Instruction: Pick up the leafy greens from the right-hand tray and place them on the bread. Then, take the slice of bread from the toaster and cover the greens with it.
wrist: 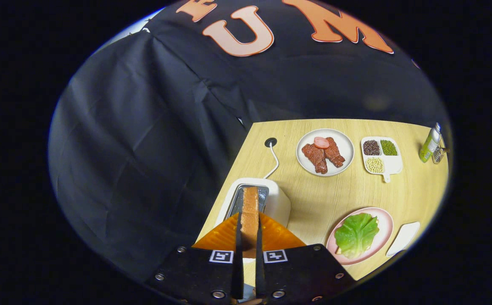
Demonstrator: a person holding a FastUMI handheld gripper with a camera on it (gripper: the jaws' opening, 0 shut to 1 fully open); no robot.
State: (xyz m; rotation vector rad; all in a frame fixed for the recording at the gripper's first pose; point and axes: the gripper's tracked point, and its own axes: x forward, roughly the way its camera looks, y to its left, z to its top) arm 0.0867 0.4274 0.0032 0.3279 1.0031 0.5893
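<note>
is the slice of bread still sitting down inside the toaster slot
No, the slice of bread is pinched between the claw's two fingers, lifted above the toaster.

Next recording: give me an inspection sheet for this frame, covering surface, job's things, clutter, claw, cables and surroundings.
Surface: light wooden table.
Job's things: bread slice held edge-on between the fingers, above the white toaster; leafy greens already lying on the pink plate, with a sliver of bread peeking out beneath them.
Clutter: white plate of meat; divided dish of beans; green bottle; white tray beside the pink plate.
Claw: claw shut on the bread slice.
Cables: white toaster cord running to a table grommet.
Surroundings: black cloth wall.
</note>
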